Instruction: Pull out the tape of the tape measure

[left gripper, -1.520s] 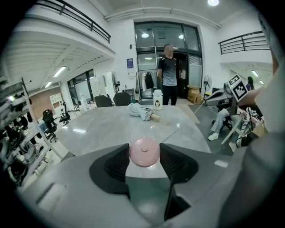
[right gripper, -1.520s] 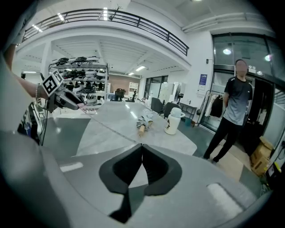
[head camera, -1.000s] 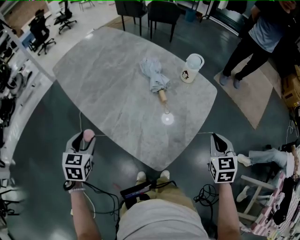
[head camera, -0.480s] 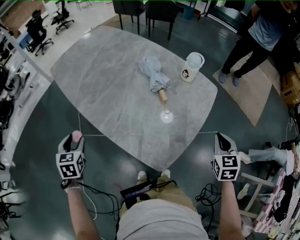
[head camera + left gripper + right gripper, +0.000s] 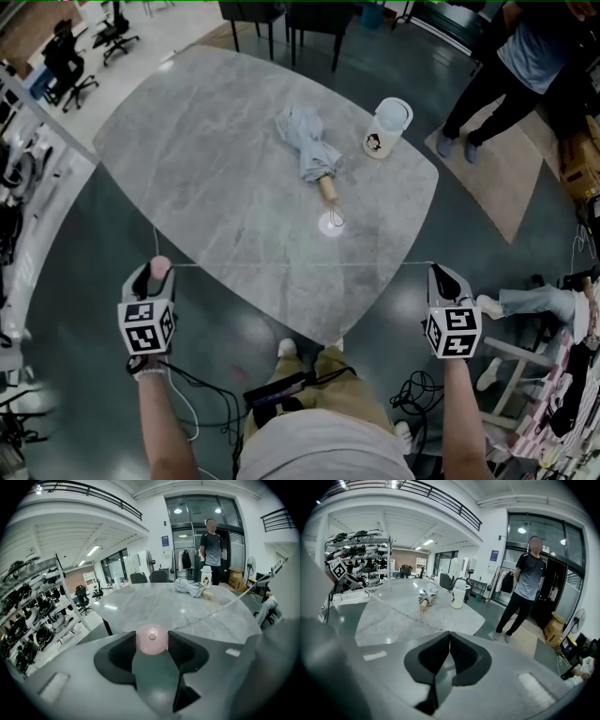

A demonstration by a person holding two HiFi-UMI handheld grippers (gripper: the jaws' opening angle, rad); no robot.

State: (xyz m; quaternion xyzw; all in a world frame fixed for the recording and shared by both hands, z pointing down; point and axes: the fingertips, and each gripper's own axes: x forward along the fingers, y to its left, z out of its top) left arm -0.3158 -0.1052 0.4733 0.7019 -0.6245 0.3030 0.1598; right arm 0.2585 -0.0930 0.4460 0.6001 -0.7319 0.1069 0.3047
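Here the small round pink tape measure (image 5: 152, 639) is sitting clamped between the jaws of the left gripper (image 5: 152, 279), just off the tabletop's (image 5: 216, 159) near edge. Its thin tape (image 5: 300, 264) is stretching taut to the right gripper (image 5: 450, 638), whose nearly closed jaws are pinching its end. The case is looking light and probably slippery, so gripping squarely across its middle is seeming safest.

Surface: grey stone-look table (image 5: 216, 169), rounded corners, on a dark glossy floor (image 5: 84, 246) | Far half, right of middle: folded pale blue umbrella (image 5: 305, 145) lying flat, wooden handle (image 5: 328, 190) towards the near edge | Near right edge: white cup (image 5: 386, 128) upright, dark print, close to umbrella, not touching
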